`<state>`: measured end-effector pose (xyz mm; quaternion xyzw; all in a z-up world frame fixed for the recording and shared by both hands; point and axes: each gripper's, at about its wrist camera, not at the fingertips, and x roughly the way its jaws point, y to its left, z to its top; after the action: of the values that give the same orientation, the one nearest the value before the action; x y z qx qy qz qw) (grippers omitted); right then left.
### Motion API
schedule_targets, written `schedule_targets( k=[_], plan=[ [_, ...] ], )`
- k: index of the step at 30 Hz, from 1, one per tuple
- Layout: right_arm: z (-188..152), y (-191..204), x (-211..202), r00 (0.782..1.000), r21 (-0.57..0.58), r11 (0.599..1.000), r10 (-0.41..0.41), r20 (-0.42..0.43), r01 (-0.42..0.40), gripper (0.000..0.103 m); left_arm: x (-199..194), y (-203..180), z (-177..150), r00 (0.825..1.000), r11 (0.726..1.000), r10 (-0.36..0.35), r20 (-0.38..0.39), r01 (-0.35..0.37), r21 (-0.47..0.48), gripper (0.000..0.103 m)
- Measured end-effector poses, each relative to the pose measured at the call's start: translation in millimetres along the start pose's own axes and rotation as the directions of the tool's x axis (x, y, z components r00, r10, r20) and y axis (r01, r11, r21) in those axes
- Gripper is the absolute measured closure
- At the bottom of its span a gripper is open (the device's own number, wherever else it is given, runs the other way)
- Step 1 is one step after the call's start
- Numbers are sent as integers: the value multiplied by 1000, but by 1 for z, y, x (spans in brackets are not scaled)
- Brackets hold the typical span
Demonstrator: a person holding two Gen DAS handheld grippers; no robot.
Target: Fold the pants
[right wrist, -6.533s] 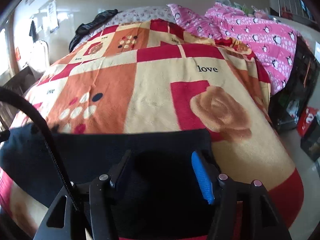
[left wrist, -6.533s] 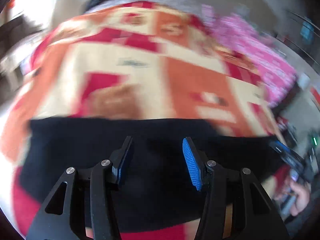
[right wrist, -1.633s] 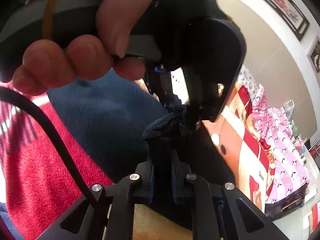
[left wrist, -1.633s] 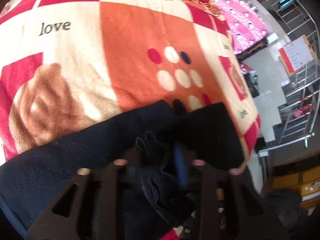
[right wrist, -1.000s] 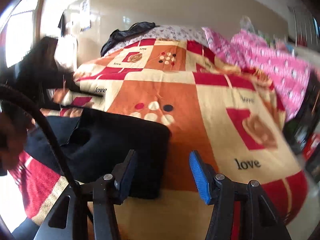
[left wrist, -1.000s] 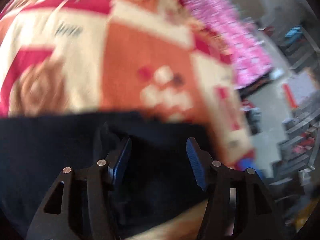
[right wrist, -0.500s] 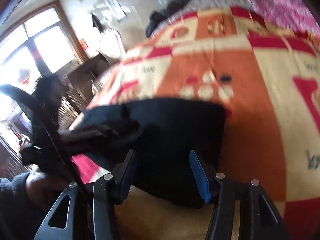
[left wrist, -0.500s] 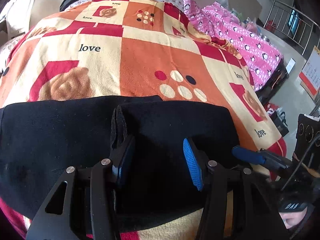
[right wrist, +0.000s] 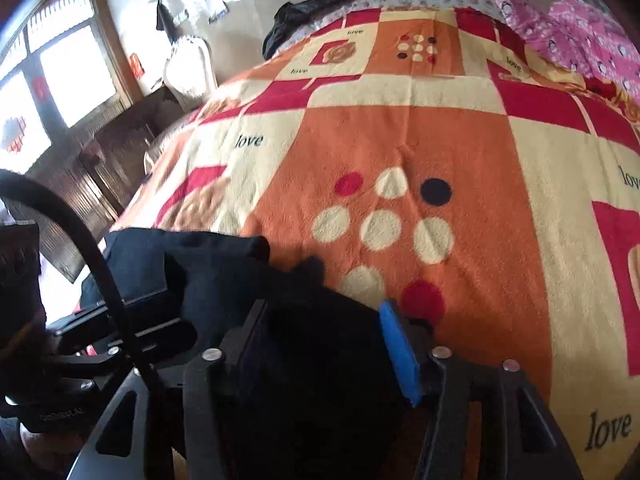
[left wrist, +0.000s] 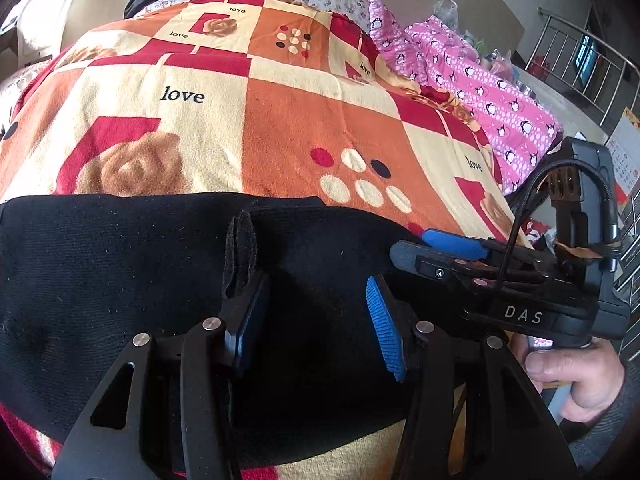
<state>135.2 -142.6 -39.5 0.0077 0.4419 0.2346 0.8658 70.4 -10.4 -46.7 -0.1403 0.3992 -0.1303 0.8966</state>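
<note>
Left wrist view shows a checked blanket spread over the bed, with the black pants folded along its near edge. Above the cloth the left gripper hangs partly open, gripping nothing. At the pants' right end, the right gripper, jaws just widening, straddles the fabric without pinching.

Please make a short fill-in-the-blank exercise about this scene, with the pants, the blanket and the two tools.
1. The pants lying on the blanket are ____ in colour.
2. The word printed many times on the blanket is ____.
3. The grip pads of the left tool are ____ in colour.
4. The right tool stands ____, not clamped on the cloth.

Missing words: black; love; blue; open
</note>
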Motion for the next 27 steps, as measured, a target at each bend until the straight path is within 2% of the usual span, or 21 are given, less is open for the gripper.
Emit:
schedule_targets(
  k=[2,4,6,8,10,11,13,15,16,18,19,20,21,22,23,25,27],
  plan=[
    [4,4,-9,999,15,999,-31,-8,31,46,0,1,0,1000,1000,-4,1,4,-4,53],
    [-2,10,-31,998,32,999,-43,45,41,46,0,1,0,1000,1000,-9,2,9,-8,53],
    [-18,19,-48,994,26,999,-43,98,41,46,0,2,0,1000,1000,-12,3,13,-12,53],
    [-40,26,-49,994,22,997,-77,80,76,45,-1,2,0,1000,1000,-12,4,12,-11,53],
    [-61,30,-36,995,0,997,-76,60,76,40,0,2,0,1000,1000,-10,3,10,-10,53],
    [-68,35,-39,987,-47,993,-101,123,107,39,0,1,0,1000,1000,-8,2,8,-8,53],
    [-69,40,-36,985,-67,989,-125,117,134,38,0,2,1,1000,1000,-11,-5,11,-10,53],
    [-58,41,-38,988,-43,989,-141,68,144,38,-3,6,4,999,999,-35,-14,34,-29,53],
    [-55,42,-46,986,-29,989,-143,83,146,38,-8,9,6,998,997,-54,-19,53,-47,52],
    [-56,45,-63,976,-17,989,-141,164,146,36,-22,18,6,998,994,-62,-19,60,-96,52],
    [-58,45,-61,975,-17,989,-143,169,148,26,-32,24,5,998,991,-61,-15,58,-122,52],
    [-61,45,-50,983,-25,989,-145,114,149,16,-43,30,3,998,987,-67,-4,66,-145,52],
    [-66,43,-29,986,-45,985,-169,3,169,16,-60,40,-1,998,982,-65,13,66,-177,52],
    [-68,43,-27,983,-50,981,-185,22,185,8,-70,46,-4,999,979,-47,27,51,-196,52],
    [-68,39,-31,985,-14,985,-169,44,170,8,-86,57,-11,999,973,-22,41,30,-227,52],
    [-64,30,-28,990,64,988,-137,-17,137,11,-113,74,-27,996,960,6,85,18,-280,52],
    [-60,29,-39,987,106,982,-157,26,153,20,-138,93,-45,988,935,74,137,-21,-354,50]
  ],
)
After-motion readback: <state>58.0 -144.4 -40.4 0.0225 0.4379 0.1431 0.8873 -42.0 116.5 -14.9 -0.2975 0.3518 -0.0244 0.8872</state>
